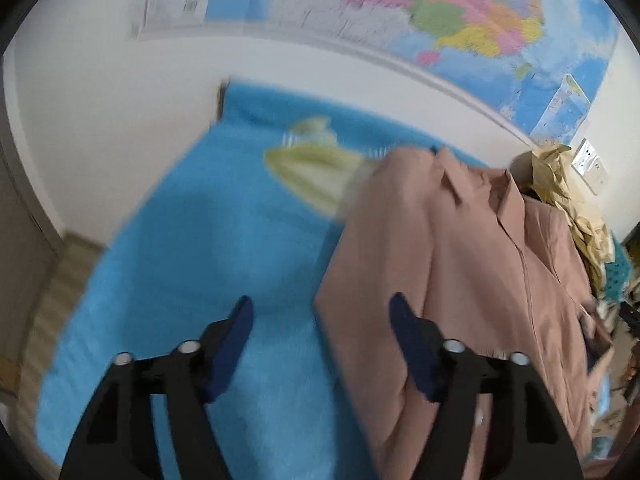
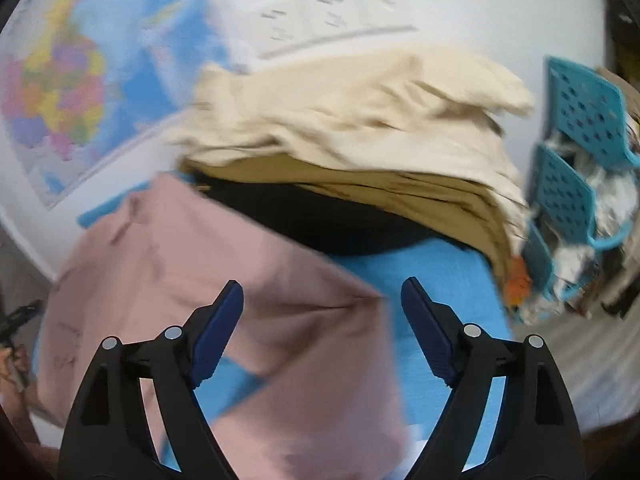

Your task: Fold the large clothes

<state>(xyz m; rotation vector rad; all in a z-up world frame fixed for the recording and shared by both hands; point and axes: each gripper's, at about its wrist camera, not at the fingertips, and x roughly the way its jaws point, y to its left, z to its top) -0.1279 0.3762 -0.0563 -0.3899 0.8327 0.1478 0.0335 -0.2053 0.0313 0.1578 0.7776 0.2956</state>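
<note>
Left wrist shows our left gripper parted and empty above the near left edge of the pink shirt, which lies collar-far on the blue blanket. Right wrist shows the right gripper gaping wide, holding nothing, over the shirt's folded right corner, with a stack of clothes beyond. For a clean next fold we should pinch both near corners squarely, lift together, and keep the edges aligned.
</note>
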